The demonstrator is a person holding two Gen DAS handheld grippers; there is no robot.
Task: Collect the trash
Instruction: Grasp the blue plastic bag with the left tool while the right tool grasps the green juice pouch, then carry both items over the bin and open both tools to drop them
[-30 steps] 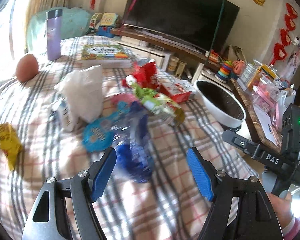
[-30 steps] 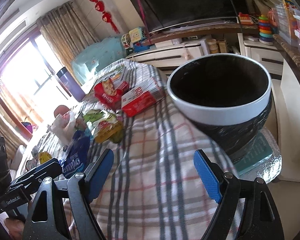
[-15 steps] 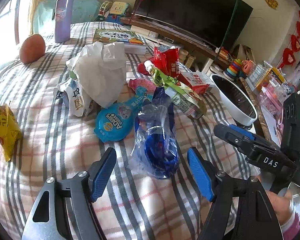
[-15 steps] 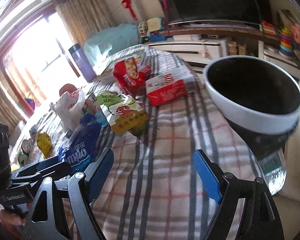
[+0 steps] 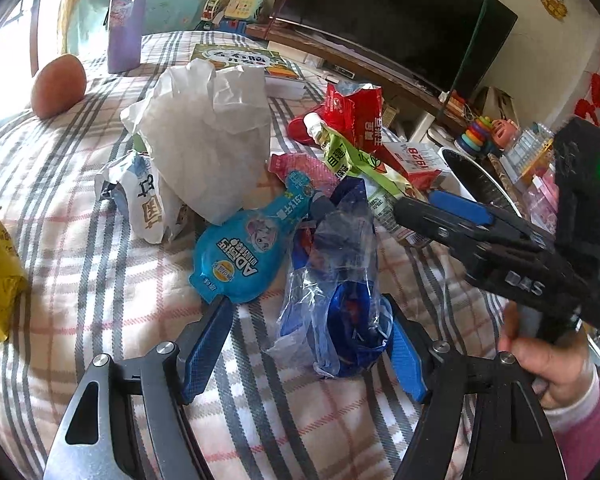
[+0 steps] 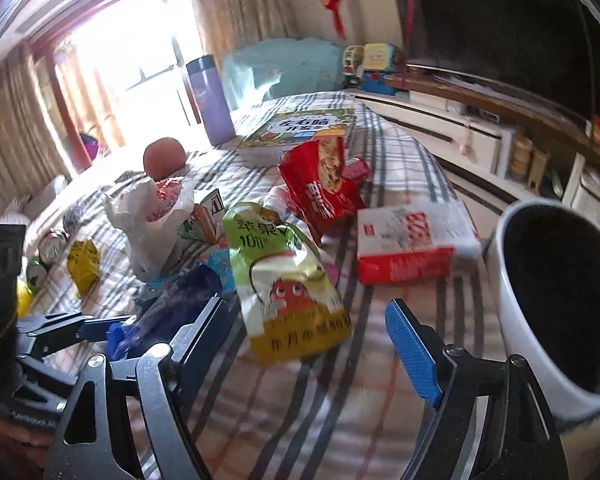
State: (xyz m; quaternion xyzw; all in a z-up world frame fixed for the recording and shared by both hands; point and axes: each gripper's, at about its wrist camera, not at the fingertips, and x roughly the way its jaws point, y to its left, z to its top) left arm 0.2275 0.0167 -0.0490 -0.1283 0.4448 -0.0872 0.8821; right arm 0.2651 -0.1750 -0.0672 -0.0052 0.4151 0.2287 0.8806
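Blue wrapper between open jaws

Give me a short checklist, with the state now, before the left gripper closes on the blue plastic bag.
1. Blue plastic bag lies between the left gripper fingers: ok.
2. Left jaws open, pads not pressing yet: ok.
3. Blue round pouch clear of the left finger: cannot tell, it lies very close.
4. Right gripper empty, jaws closing above the green pouch: ok.
5. Bin open and near: ok.

a plaid-covered table carries snack wrappers, a white bag, a book and a purple flask.
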